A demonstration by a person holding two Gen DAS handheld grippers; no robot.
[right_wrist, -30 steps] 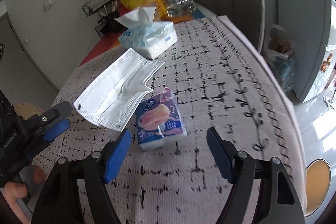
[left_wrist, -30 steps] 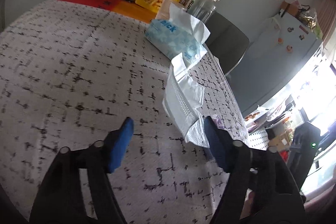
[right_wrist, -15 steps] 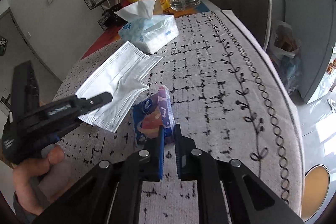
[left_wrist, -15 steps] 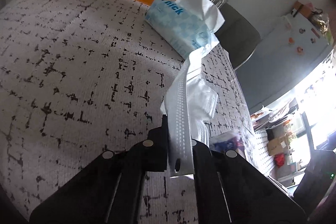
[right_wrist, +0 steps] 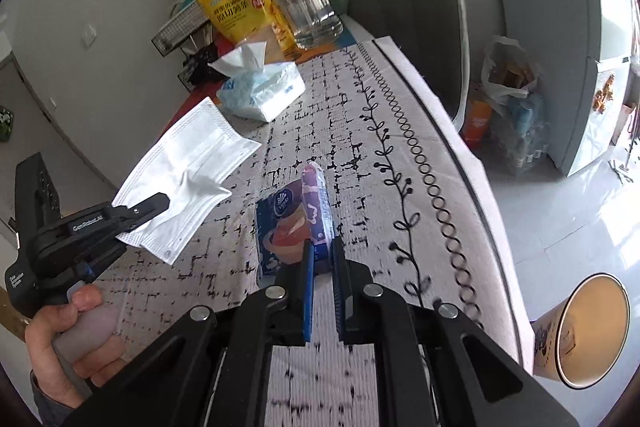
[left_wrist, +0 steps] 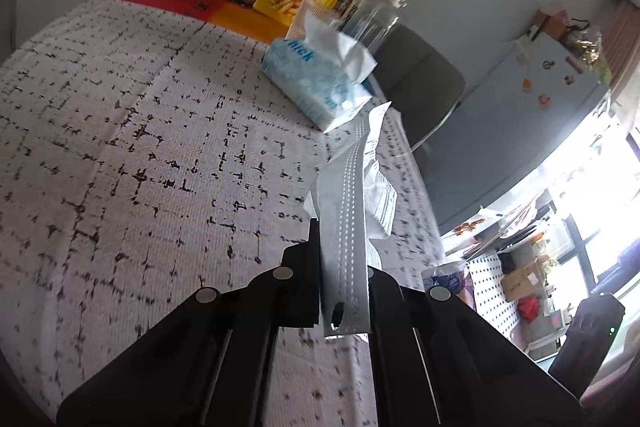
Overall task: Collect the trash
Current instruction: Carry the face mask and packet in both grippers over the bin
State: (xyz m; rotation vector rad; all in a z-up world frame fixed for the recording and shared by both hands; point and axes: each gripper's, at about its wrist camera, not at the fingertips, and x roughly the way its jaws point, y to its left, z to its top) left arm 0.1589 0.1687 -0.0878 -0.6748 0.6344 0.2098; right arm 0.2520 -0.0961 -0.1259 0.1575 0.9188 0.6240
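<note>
Pinching one short edge, the left gripper has closed on the white pleated paper face mask. It is light and limp, so it droops; a grip at the stitched hem seems safest. The right gripper, its jaws just closed, clamps the small purple plastic tissue packet, soft and slightly slippery, just beside the mask. Beyond the mask lies the blue soft tissue pack. Only the right view shows the paper cup.
</note>
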